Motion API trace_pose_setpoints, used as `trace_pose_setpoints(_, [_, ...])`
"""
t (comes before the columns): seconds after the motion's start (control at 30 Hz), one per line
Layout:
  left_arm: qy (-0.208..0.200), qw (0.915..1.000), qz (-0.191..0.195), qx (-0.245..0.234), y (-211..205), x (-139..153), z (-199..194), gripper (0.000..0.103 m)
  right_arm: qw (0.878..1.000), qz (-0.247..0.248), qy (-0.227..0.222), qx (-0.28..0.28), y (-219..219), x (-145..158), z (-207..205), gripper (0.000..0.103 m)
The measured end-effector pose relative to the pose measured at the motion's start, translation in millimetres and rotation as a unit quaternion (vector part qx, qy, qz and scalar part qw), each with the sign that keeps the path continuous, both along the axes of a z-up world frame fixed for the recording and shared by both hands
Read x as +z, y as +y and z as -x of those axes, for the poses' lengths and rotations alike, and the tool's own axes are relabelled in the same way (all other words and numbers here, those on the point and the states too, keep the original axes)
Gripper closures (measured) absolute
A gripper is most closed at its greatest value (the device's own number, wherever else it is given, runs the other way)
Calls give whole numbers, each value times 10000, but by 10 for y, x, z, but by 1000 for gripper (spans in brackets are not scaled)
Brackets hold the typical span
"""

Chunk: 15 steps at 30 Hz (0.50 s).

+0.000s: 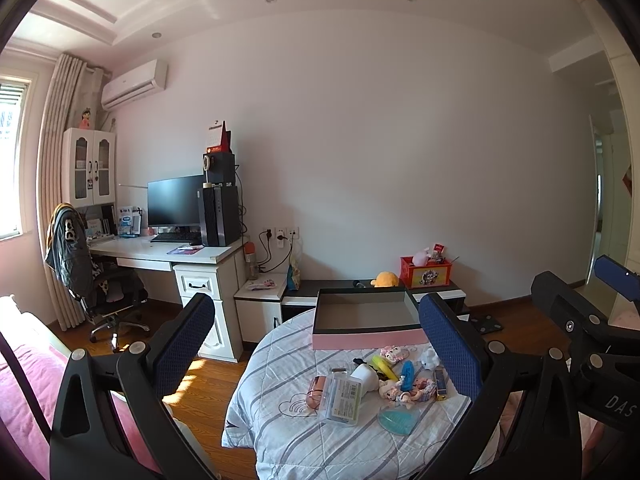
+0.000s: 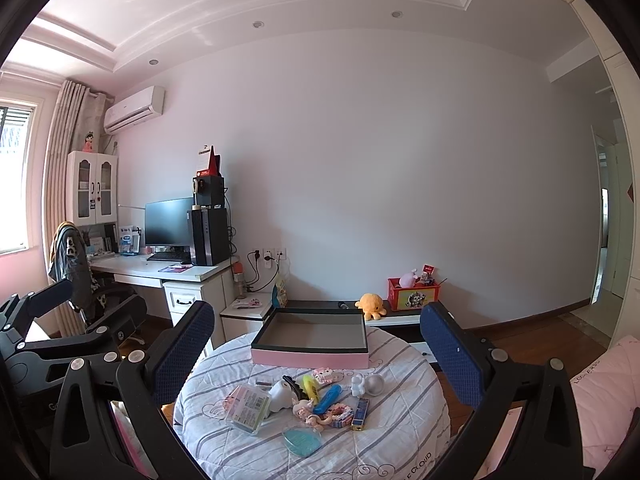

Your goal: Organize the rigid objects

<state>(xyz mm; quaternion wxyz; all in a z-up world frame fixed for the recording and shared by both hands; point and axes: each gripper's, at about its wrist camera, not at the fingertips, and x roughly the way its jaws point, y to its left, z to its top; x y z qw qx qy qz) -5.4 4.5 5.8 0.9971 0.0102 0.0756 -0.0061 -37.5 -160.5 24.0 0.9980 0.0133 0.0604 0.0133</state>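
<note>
A pink box (image 1: pixel 368 338) (image 2: pixel 310 356) with a dark rim and a bare grey inside sits at the far side of a round table covered in a striped quilt (image 1: pixel 288 432) (image 2: pixel 400 420). In front of it lies a heap of small things: a clear plastic case (image 1: pixel 344 400) (image 2: pixel 248 406), a white cup (image 1: pixel 366 376) (image 2: pixel 280 396), a blue comb-like piece (image 1: pixel 407 372) (image 2: pixel 328 398), a teal heart-shaped dish (image 1: pixel 398 420) (image 2: pixel 302 442), small figures. My left gripper (image 1: pixel 316 344) and right gripper (image 2: pixel 318 352) both hang open above the table, holding nothing.
A desk (image 1: pixel 160 254) with monitor and computer tower stands at the left with an office chair (image 1: pixel 104 292). A low cabinet (image 1: pixel 340 286) behind the table carries a yellow plush (image 2: pixel 372 306) and a red box (image 2: pixel 412 294). Pink bedding (image 2: pixel 604 396) lies at the right.
</note>
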Motion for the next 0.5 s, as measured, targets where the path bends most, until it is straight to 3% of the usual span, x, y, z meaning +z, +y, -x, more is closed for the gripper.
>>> trace_pose_setpoints(0.5, [-6,10000,-3,17,24,-6,8,0,10000,4,15,2,-1,-7,-22,0])
